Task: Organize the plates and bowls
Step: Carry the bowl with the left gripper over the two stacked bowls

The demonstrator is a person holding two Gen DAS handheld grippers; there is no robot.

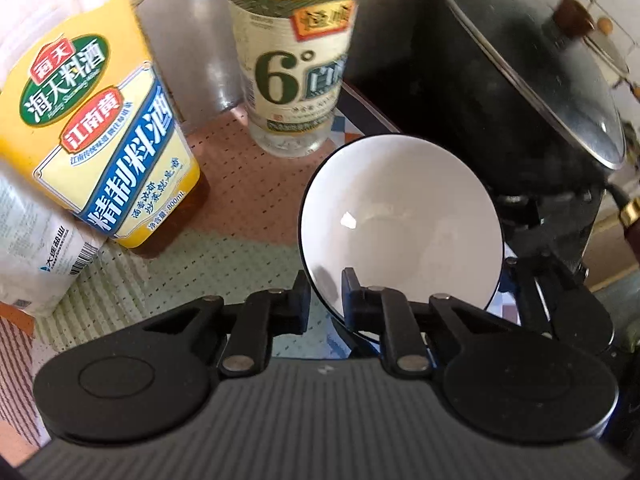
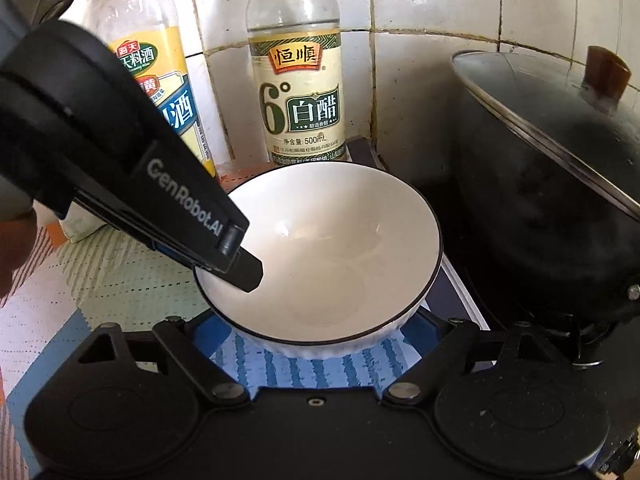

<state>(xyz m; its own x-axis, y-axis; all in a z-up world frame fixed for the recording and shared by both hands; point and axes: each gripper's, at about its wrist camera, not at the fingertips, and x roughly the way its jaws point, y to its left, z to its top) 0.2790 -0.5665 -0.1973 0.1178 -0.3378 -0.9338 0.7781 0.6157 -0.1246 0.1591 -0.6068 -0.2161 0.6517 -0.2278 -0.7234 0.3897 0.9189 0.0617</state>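
Standing at the far left of the desk, a white paper bag leans against a yellow cooking wine bottle, and just right of that is a clear white vinegar bottle close to the tiled wall. A patterned mat in pink, green and blue covers the desk under them.

The left tongs come in from the left and are clamped tight on the near-left rim of a white bowl with a dark edge, one finger inside the bowl and the other outside it. Whether the bowl is lifted clear of the mat or sitting on it, I cannot tell; in the left wrist view it looks tipped.

The right tongs sit just short of the same bowl with their jaws spread wide, gripping nothing, the bowl's near side lying between the two arms.

Further right is a black wok under a glass lid with a brown knob, resting on a dark stove close beside the bowl.
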